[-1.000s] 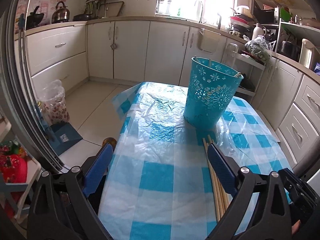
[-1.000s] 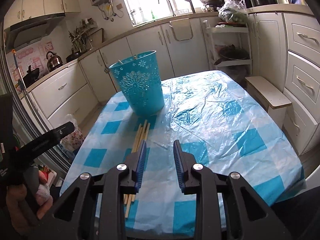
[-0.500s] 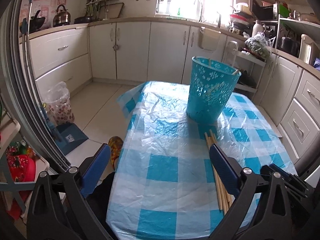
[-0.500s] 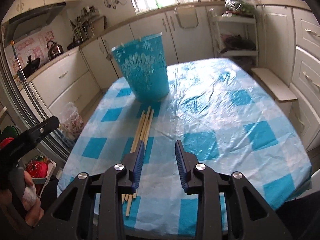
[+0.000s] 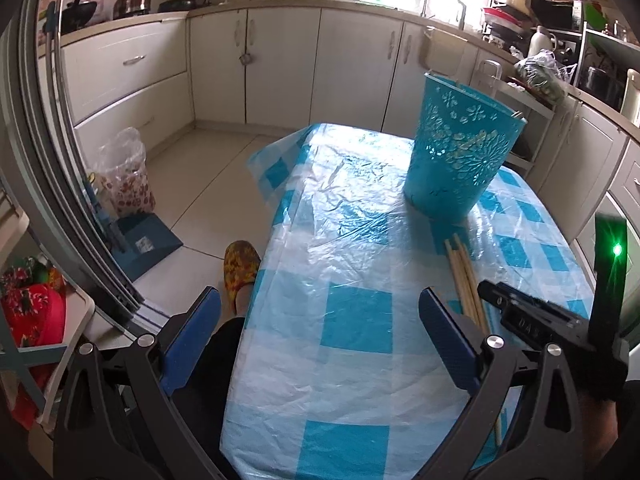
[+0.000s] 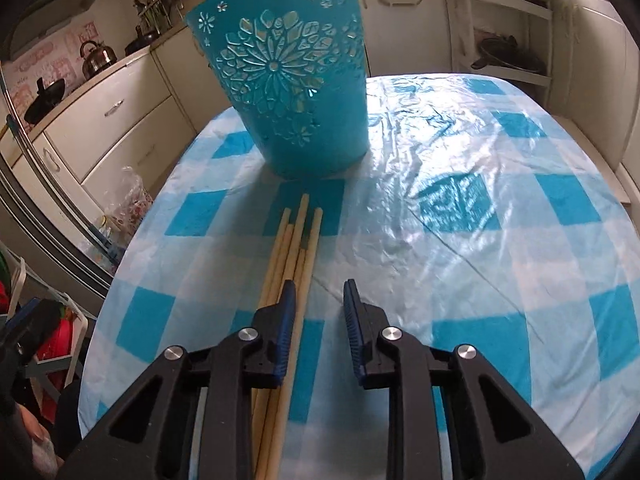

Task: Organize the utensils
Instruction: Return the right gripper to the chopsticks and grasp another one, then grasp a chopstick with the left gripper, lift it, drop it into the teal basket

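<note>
Several wooden chopsticks lie side by side on the blue-checked tablecloth, pointing at a turquoise flower-pattern basket standing upright just beyond them. My right gripper hangs low over their near half, its jaws a narrow gap apart and closing. The left pad sits over the bundle, one stick runs through the gap, and neither pad presses on it. My left gripper is wide open over the table's near left part, with nothing between its fingers. In the left wrist view the chopsticks and basket lie to its right.
The table's left edge drops to tiled floor with a patterned slipper, a plastic bag and a blue dustpan. Cream cabinets ring the room. A hand shows at the lower left.
My right gripper has come forward and down over the chopsticks, so the basket looks much larger. Its black finger has entered the left wrist view. My left gripper has sunk a little.
</note>
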The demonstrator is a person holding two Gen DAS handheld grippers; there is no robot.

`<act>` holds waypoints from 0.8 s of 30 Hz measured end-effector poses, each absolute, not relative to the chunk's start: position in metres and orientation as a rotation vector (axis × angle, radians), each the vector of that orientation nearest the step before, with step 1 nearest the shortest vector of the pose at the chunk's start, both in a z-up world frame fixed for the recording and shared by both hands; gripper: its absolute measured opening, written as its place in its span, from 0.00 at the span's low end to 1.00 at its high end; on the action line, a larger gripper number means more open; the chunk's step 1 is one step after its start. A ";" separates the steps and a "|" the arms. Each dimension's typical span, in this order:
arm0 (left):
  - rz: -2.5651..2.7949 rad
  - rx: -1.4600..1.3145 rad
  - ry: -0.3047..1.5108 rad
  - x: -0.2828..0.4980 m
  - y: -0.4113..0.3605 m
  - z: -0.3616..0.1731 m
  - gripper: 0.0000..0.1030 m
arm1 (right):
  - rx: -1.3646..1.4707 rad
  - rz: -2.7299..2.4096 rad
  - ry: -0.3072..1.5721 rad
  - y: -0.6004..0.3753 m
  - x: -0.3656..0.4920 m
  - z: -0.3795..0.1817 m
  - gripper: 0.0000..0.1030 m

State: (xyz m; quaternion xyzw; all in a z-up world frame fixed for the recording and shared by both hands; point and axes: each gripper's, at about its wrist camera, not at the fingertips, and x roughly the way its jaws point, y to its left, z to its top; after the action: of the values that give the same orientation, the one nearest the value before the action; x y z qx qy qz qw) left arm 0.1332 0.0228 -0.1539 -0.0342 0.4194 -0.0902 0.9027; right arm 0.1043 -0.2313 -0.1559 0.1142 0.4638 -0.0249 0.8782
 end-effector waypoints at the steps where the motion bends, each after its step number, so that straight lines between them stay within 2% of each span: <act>1: -0.187 -0.071 0.873 0.135 0.022 -0.156 0.92 | 0.222 -0.053 0.974 -0.230 0.107 -0.156 0.24; 5: -0.198 -0.063 0.884 0.138 0.014 -0.159 0.92 | 0.155 -0.050 1.000 -0.226 0.114 -0.155 0.22; 8: -0.223 -0.056 0.893 0.142 0.003 -0.159 0.92 | 0.072 -0.038 1.035 -0.226 0.114 -0.155 0.08; 12: -0.286 -0.028 0.935 0.156 -0.026 -0.166 0.92 | 0.026 -0.036 1.063 -0.245 0.103 -0.151 0.06; 24: -0.304 0.106 1.057 0.196 -0.101 -0.212 0.92 | 0.238 -0.014 1.026 -0.292 0.084 -0.151 0.06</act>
State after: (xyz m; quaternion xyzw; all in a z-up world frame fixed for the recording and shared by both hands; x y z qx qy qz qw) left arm 0.1959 -0.1006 -0.2118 0.0503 0.5020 -0.1444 0.8513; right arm 0.0842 -0.2915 -0.1510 0.1134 0.4897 -0.0065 0.8644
